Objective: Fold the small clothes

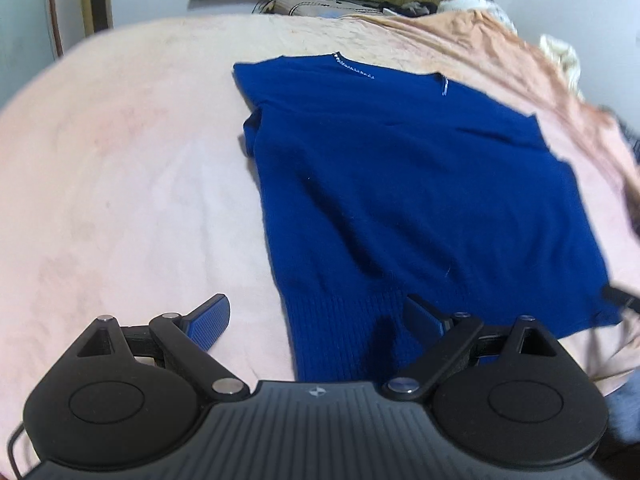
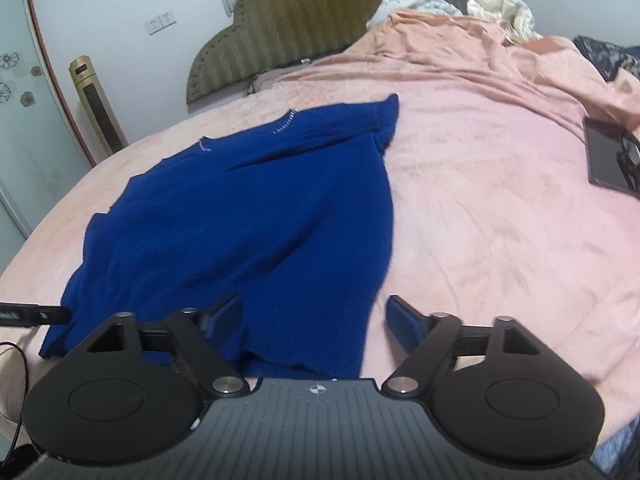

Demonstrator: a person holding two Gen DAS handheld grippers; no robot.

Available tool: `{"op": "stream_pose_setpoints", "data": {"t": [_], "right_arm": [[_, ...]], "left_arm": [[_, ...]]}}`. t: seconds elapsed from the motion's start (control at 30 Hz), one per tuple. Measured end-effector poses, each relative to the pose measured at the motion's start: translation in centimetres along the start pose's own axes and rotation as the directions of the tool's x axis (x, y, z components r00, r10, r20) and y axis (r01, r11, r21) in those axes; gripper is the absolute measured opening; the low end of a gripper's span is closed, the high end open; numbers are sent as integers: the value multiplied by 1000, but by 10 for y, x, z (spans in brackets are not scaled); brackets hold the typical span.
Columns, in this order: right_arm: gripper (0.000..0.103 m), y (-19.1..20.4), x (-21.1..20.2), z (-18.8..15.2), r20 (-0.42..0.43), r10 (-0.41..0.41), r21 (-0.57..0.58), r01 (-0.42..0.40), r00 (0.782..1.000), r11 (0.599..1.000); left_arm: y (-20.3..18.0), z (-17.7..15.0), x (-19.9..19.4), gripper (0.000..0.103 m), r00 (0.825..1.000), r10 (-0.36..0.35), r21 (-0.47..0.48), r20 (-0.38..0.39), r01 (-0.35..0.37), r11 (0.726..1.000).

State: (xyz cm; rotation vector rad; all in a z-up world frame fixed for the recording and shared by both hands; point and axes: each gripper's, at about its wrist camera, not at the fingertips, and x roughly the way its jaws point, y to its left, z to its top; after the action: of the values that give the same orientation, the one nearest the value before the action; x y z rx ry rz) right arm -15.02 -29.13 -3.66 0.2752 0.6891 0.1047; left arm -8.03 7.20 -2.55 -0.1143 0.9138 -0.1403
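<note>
— Looking at the blue sweater [image 1: 400, 184], we'd say the fold is partway: it lies flat on the pink blanket [image 1: 120, 200], and along both sides the cloth looks doubled, as if the sleeves are tucked in, though we can't be sure.

— So what do we still have to do?

— By our reckoning, bring the ribbed hem [image 1: 348, 328] up toward the neckline [image 1: 356, 70], then tidy the result. The hem end is nearest us; the neckline is at the sweater's far end, toward the headboard [image 2: 312, 28].

— And our tools?

— Our left gripper [image 1: 320, 320] stands with jaws wide apart, straddling the sweater's near left corner: one finger over the blanket just beside the sweater, the other over the hem. Nothing is pinched. Our right gripper [image 2: 316, 320] is likewise spread, one finger over the sweater's near right corner, the other over bare blanket; it grips nothing.

— Anything else near the sweater?

— A dark tablet-like slab [image 2: 604, 160] lies well apart from it, on the right.
</note>
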Motion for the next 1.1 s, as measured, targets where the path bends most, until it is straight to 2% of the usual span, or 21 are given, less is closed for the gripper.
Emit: {"op": "stream_pose_setpoints", "data": {"t": [0.1, 0.17, 0.2, 0.27, 0.33, 0.37, 0.4, 0.43, 0.5, 0.6, 0.73, 0.93, 1.0, 1.1], "right_arm": [[65, 0, 0, -5, -21, -2, -17, 1, 1000, 1000], [53, 2, 0, -7, -33, 1, -36, -2, 999, 999], [50, 3, 1, -8, -38, 1, -40, -3, 999, 999], [42, 3, 3, -8, -40, -3, -52, 1, 999, 999], [37, 4, 5, -8, -41, -3, -55, 1, 999, 998], [33, 5, 6, -8, -40, 2, -57, -4, 999, 998], [30, 5, 7, -9, -38, 5, -56, -7, 999, 998], [25, 4, 7, -9, -35, 10, -46, -12, 999, 999], [16, 0, 6, -8, -31, 32, -14, -33, 999, 999], [14, -3, -2, -4, -21, 77, 8, -77, 997, 997], [13, -4, -24, 7, -4, 166, 5, -166, 986, 986], [9, -11, -85, 30, 56, 303, -20, -302, 951, 953], [4, -14, -109, 35, 75, 341, -34, -339, 937, 940], [3, -17, -135, 38, 93, 384, -42, -381, 919, 923]], "left_arm": [[11, 0, 5, 93, 996, -72, -63, -47, 69, 996], [14, -1, 7, 93, 995, -89, -93, -48, 84, 992], [12, -1, 7, 91, 995, -88, -91, -45, 84, 992], [6, -1, 7, 73, 995, -95, -62, -41, 93, 994], [-1, -1, 9, 42, 996, -77, -13, -36, 77, 997], [-3, -1, 9, 33, 998, -59, 7, -35, 59, 998], [-4, 0, 9, 17, 997, -64, 11, -39, 65, 998], [-2, 0, 8, 8, 995, -92, -3, -46, 92, 996], [1, 1, 5, 8, 992, -123, -19, -41, 122, 992], [1, 0, -13, 7, 988, -152, 1, 2, 152, 988], [9, 7, -49, 7, 968, -244, -7, 54, 244, 970], [23, 12, -123, 7, 930, -349, 26, 114, 349, 937], [26, 9, -141, 7, 930, -346, 48, 121, 343, 938], [27, 9, -138, 7, 930, -358, 47, 86, 356, 933]]}}
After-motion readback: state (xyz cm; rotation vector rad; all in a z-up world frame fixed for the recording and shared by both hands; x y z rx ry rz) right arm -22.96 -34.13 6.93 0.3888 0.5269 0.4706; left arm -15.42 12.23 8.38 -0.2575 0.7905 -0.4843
